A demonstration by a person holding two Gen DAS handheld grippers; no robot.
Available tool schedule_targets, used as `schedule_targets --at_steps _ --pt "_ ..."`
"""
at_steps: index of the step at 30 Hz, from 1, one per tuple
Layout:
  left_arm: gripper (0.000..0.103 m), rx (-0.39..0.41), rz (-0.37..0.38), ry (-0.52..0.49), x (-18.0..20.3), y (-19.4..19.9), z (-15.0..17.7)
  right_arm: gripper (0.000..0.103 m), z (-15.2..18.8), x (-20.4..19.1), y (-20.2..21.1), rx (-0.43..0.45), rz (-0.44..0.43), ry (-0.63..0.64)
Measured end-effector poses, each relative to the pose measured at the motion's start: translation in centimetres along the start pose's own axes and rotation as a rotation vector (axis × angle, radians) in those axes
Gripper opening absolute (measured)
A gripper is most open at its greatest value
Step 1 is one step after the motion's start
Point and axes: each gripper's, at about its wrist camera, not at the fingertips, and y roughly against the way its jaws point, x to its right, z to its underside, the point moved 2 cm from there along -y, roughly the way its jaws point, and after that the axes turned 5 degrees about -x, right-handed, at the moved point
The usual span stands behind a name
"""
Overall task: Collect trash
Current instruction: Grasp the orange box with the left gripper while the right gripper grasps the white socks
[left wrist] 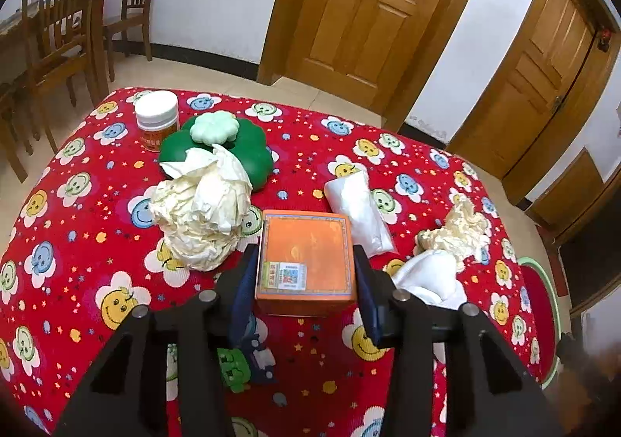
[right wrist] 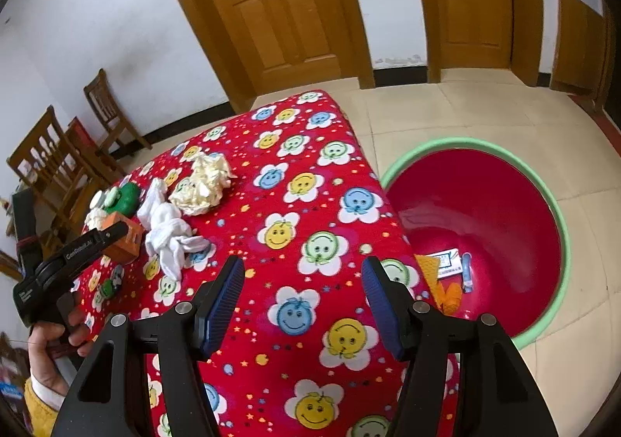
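L gripper [left wrist: 304,274] straddles the box [left wrist: 306,258], pads not clearly biting; squeeze square. R gripper [right wrist: 302,301] open, empty; basin [right wrist: 559,204] at 2 o'clock

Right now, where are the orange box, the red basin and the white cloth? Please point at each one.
orange box [left wrist: 306,243]: left wrist view, middle of its top face.
red basin [right wrist: 481,204]: right wrist view, bare inner wall.
white cloth [right wrist: 167,227]: right wrist view, middle of the bundle.
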Motion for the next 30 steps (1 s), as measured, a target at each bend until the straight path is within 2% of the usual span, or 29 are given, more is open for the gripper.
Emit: schedule_targets --at_steps 6,16,22,30 --pt "0.046 0.036 0.032 -0.018 -0.1 3.0 0.7 0.064 -0.3 -1.6 -0.3 -0.007 -0.016 0.042" --pt "0.046 0.075 0.016 0.005 -2.3 6.8 2.1 0.064 -1.0 -6.0 -1.2 -0.017 -0.058 0.136" --pt "0.046 0.085 -0.025 0.024 -4.2 7.6 2.6 0.064 -1.1 -9.0 -2.5 -0.032 -0.075 0.196" --pt "0.046 0.07 -0.034 0.061 -5.9 7.0 3.3 0.064 -1.0 -11.6 -5.6 -0.066 -0.09 0.247"
